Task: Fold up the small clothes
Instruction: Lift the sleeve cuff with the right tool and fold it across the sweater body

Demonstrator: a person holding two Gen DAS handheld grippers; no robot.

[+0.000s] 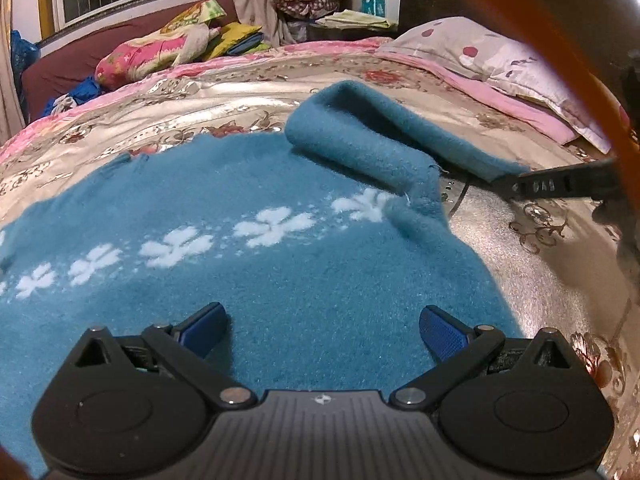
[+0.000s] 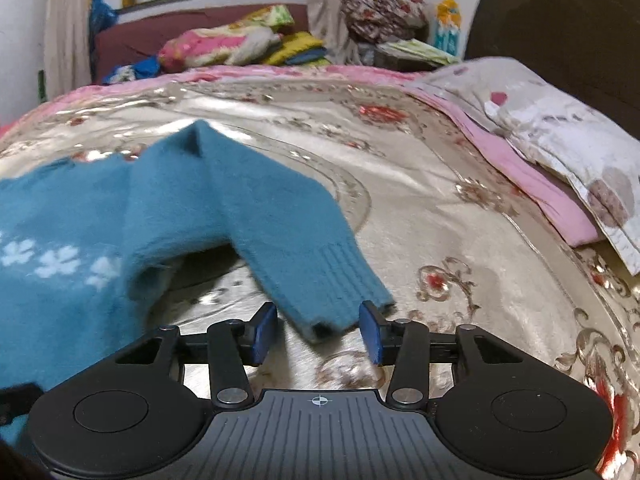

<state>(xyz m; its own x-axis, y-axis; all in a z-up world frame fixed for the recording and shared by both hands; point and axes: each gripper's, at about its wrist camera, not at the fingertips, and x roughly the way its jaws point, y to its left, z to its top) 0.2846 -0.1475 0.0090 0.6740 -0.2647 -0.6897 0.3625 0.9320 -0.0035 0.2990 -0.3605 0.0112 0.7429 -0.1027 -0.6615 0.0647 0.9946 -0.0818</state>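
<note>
A small teal sweater [image 1: 248,280] with a row of white flower marks lies flat on the floral bedspread [image 1: 540,272]. My left gripper [image 1: 322,334] is open and empty, low over the sweater's body. The sweater's sleeve [image 2: 280,216] is bent and raised off the bed. Its ribbed cuff [image 2: 340,304] hangs between the blue pads of my right gripper [image 2: 318,330], which is open around it. In the left wrist view the right gripper [image 1: 560,186] shows at the sleeve's end [image 1: 472,160].
A spotted pillow [image 2: 560,128] on a pink sheet lies at the right. A dark headboard [image 2: 560,20] stands behind it. Piled bedding [image 2: 224,44] and a bundle of cloth [image 2: 384,8] sit beyond the bed's far edge by a window.
</note>
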